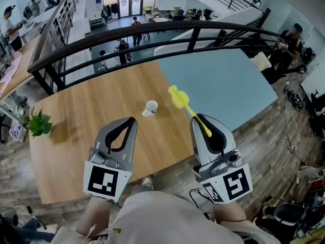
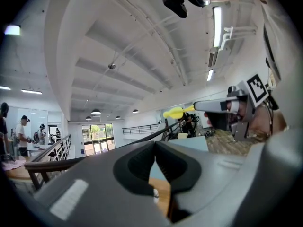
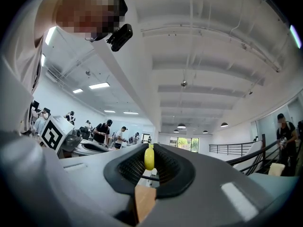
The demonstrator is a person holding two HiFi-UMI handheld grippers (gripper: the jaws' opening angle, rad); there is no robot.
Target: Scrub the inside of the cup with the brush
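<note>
A white cup (image 1: 151, 107) stands upright on the wooden table (image 1: 86, 111), beyond both grippers. My right gripper (image 1: 195, 118) is shut on the handle of a yellow brush (image 1: 179, 98). The brush head points up and left, just right of the cup and apart from it. In the right gripper view the brush (image 3: 149, 159) shows end-on between the jaws of that gripper (image 3: 149, 148). My left gripper (image 1: 133, 120) hovers near the cup's left front, shut and holding nothing. Its own view shows the left gripper (image 2: 155, 144) with jaws together, and the brush (image 2: 174, 112) off to the right.
A small potted plant (image 1: 38, 123) sits at the table's left edge. A light blue tabletop (image 1: 218, 85) adjoins the wood on the right. A black railing (image 1: 152, 37) runs behind the table, with a lower floor and people beyond it.
</note>
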